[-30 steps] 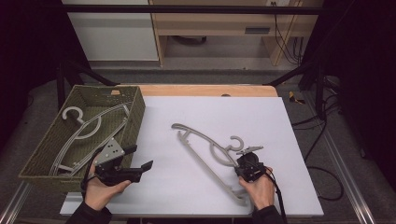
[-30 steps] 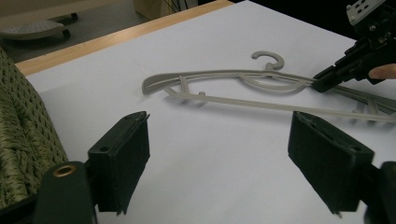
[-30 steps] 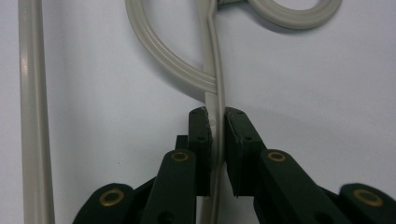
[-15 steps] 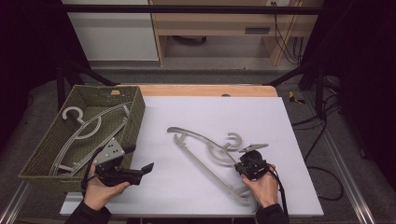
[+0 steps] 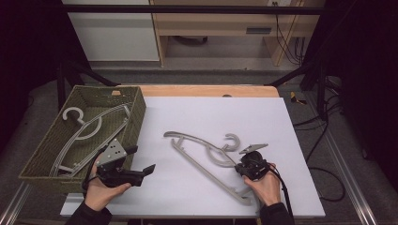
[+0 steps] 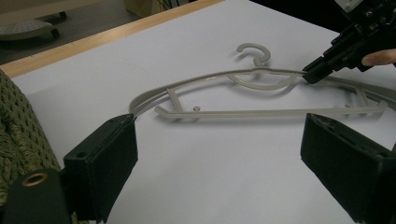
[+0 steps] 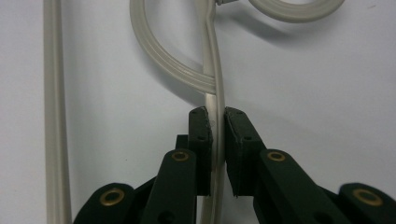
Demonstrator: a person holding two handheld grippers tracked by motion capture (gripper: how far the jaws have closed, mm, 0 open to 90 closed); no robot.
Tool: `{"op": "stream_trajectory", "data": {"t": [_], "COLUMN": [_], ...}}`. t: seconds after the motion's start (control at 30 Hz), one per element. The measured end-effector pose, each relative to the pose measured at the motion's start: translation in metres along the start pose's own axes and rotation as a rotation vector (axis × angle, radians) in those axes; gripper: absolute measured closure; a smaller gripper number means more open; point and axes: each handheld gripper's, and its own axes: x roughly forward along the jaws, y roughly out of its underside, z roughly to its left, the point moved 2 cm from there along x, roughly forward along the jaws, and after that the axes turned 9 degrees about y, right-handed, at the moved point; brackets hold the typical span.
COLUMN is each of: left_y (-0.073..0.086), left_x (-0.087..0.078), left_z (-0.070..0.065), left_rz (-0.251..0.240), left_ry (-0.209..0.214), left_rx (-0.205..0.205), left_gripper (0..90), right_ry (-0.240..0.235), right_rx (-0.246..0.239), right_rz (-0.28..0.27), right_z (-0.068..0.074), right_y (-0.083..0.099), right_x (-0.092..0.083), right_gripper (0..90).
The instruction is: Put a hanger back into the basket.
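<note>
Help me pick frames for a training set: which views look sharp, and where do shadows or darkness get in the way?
High view: evenly lit white table, dark surroundings, everything sharp. Left gripper view: grey plastic hanger crisp, its own black jaws slightly soft up close. Right gripper view: the right hand-held gripper clamps the hanger's rod; soft shadows lie beside the curved parts, and there is no glare.
</note>
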Motion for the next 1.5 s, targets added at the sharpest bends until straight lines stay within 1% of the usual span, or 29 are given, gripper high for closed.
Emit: {"op": "stream_trajectory", "data": {"t": [0.03, 0.07, 0.1, 0.17, 0.23, 0.27, 0.3, 0.4, 0.43, 0.47, 0.53, 0.57, 0.6, 0.63, 0.7, 0.77, 0.83, 0.93, 0.97, 1.0, 1.03, 1.07, 1.13, 1.17, 1.23, 1.27, 1.4, 1.43, 1.5], "left_y": [0.000, 0.000, 0.000, 0.000, 0.000, 0.001, 0.001, 0.001, 0.001, 0.001, 0.001, 0.001, 0.001, 0.001, 0.001, 0.001, 0.001, 0.001, 0.001, 0.001, 0.001, 0.001, 0.000, 0.000, -0.001, -0.002, -0.008, -0.011, -0.016], "left_x": [0.000, 0.000, 0.001, 0.001, 0.001, 0.001, 0.001, 0.001, 0.001, 0.001, 0.002, 0.002, 0.002, 0.002, 0.003, 0.003, 0.003, 0.002, 0.002, 0.002, 0.002, 0.002, 0.001, 0.001, 0.001, 0.000, -0.006, -0.008, -0.014], "left_z": [0.000, 0.000, 0.000, -0.001, -0.001, -0.001, -0.001, -0.001, -0.001, -0.001, -0.001, -0.001, -0.002, -0.002, -0.002, -0.002, -0.002, -0.001, -0.001, -0.001, -0.001, -0.001, -0.001, -0.001, -0.002, -0.003, -0.007, -0.008, -0.010], "left_rz": [0.000, 0.002, 0.004, 0.004, 0.006, 0.007, 0.009, 0.008, 0.008, 0.007, 0.009, 0.011, 0.012, 0.013, 0.014, 0.015, 0.017, 0.016, 0.016, 0.015, 0.014, 0.014, 0.015, 0.014, 0.019, 0.019, 0.012, 0.009, 0.002], "left_ry": [0.000, -0.001, -0.001, 0.000, -0.001, 0.000, 0.000, -0.001, -0.001, -0.002, -0.003, -0.003, -0.003, -0.004, -0.003, -0.001, -0.001, -0.002, -0.003, -0.004, -0.004, -0.004, -0.004, -0.003, 0.001, 0.001, 0.012, 0.014, 0.016], "left_rx": [0.000, 0.001, 0.002, 0.004, 0.004, 0.003, 0.005, 0.005, 0.005, 0.005, 0.006, 0.006, 0.006, 0.007, 0.008, 0.008, 0.009, 0.008, 0.006, 0.005, 0.006, 0.006, 0.009, 0.011, 0.017, 0.018, 0.040, 0.049, 0.068], "left_gripper": [11.0, 11.1, 11.1, 11.1, 11.1, 11.2, 11.2, 11.2, 11.3, 11.3, 11.4, 11.4, 11.4, 11.4, 11.5, 11.5, 11.5, 11.6, 11.6, 11.7, 11.7, 11.7, 11.8, 11.8, 11.8, 11.8, 11.9, 11.9, 11.9], "right_ry": [-0.010, 0.010, 0.014, 0.023, 0.026, 0.024, 0.036, 0.059, 0.064, 0.063, 0.058, 0.058, 0.048, 0.053, 0.053, 0.048, 0.062, 0.050, 0.048, 0.039, 0.012, -0.002, -0.021, -0.049, -0.047, -0.077, -0.083, -0.088, -0.099], "right_rx": [0.027, 0.019, -0.006, -0.021, -0.025, -0.001, -0.031, -0.067, -0.050, -0.059, -0.040, -0.048, -0.010, -0.022, 0.015, 0.030, 0.053, 0.042, 0.070, 0.070, 0.097, 0.097, 0.089, 0.064, 0.053, 0.048, -0.019, -0.053, -0.089], "right_rz": [0.007, 0.011, 0.009, 0.011, 0.010, 0.011, 0.005, -0.002, 0.010, 0.013, 0.022, 0.010, 0.020, 0.026, 0.046, 0.054, 0.068, 0.050, 0.061, 0.056, 0.054, 0.048, 0.027, 0.002, -0.009, -0.018, -0.047, -0.065, -0.082], "right_z": [0.002, 0.002, 0.001, 0.002, 0.002, 0.004, 0.003, 0.003, 0.005, 0.004, 0.005, 0.003, 0.005, 0.004, 0.004, 0.004, 0.004, 0.002, 0.002, 0.001, 0.002, 0.001, -0.001, -0.003, -0.002, 0.000, 0.006, 0.007, 0.012], "right_y": [0.000, 0.000, 0.001, 0.001, 0.001, 0.001, 0.002, 0.008, 0.010, 0.013, 0.017, 0.018, 0.017, 0.017, 0.015, 0.014, 0.013, 0.013, 0.012, 0.012, 0.011, 0.010, 0.009, 0.008, 0.006, 0.004, -0.001, -0.002, -0.006], "right_x": [0.001, 0.002, 0.003, 0.005, 0.005, 0.004, 0.004, 0.001, -0.002, -0.003, -0.005, -0.005, -0.006, -0.006, -0.005, -0.005, -0.005, -0.005, -0.005, -0.005, -0.006, -0.008, -0.012, -0.013, -0.017, -0.020, -0.029, -0.032, -0.039], "right_gripper": [81.5, 81.5, 81.4, 81.2, 81.0, 80.7, 80.2, 75.5, 74.4, 74.2, 75.5, 76.8, 80.0, 80.8, 81.9, 82.3, 82.8, 83.0, 83.0, 83.1, 83.2, 83.2, 83.2, 83.2, 83.1, 83.0, 83.0, 83.0, 83.0]}}
